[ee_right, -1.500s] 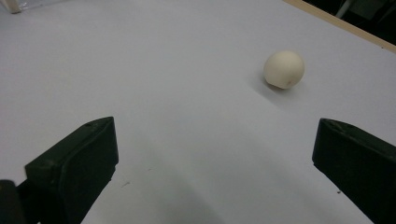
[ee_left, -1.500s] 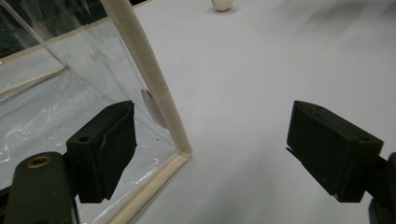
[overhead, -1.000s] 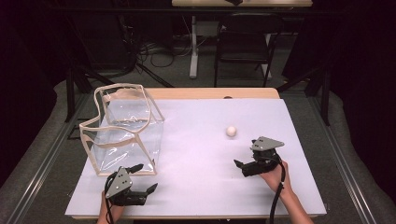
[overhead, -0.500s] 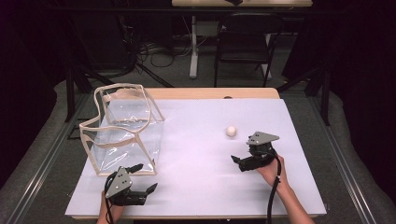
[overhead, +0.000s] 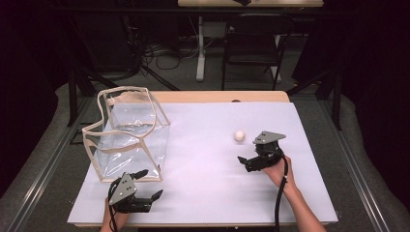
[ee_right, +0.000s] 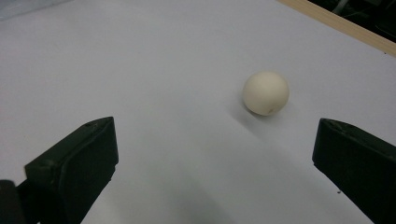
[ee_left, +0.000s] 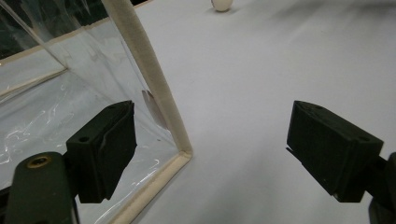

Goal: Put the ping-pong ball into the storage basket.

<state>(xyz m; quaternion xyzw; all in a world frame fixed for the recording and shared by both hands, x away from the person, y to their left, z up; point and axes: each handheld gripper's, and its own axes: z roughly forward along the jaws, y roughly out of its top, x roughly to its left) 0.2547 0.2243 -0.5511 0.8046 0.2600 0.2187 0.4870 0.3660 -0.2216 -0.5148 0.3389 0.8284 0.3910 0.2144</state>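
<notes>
A small cream ball (overhead: 239, 136) rests on the white table (overhead: 203, 193), right of centre. My right gripper (overhead: 244, 163) hovers just near and right of it, open, jaws pointing left. In the right gripper view the ball (ee_right: 265, 92) lies ahead between the spread jaws, closer to the right one, and the gripper (ee_right: 215, 158) holds nothing. A clear plastic bag with cream trim (overhead: 126, 135) stands open at the left. My left gripper (overhead: 151, 183) sits by its near corner, open and empty. In the left gripper view the bag's trimmed corner edge (ee_left: 149, 79) rises between the jaws of the gripper (ee_left: 219, 149).
The ball (ee_left: 221, 3) shows far off at the top of the left gripper view. The wooden table edge (overhead: 222, 96) runs along the back. A chair (overhead: 251, 43) and cables stand on the floor beyond.
My right gripper has moved forward and a little left, closer to the ball. The left gripper, the bag and the ball have stayed put.
</notes>
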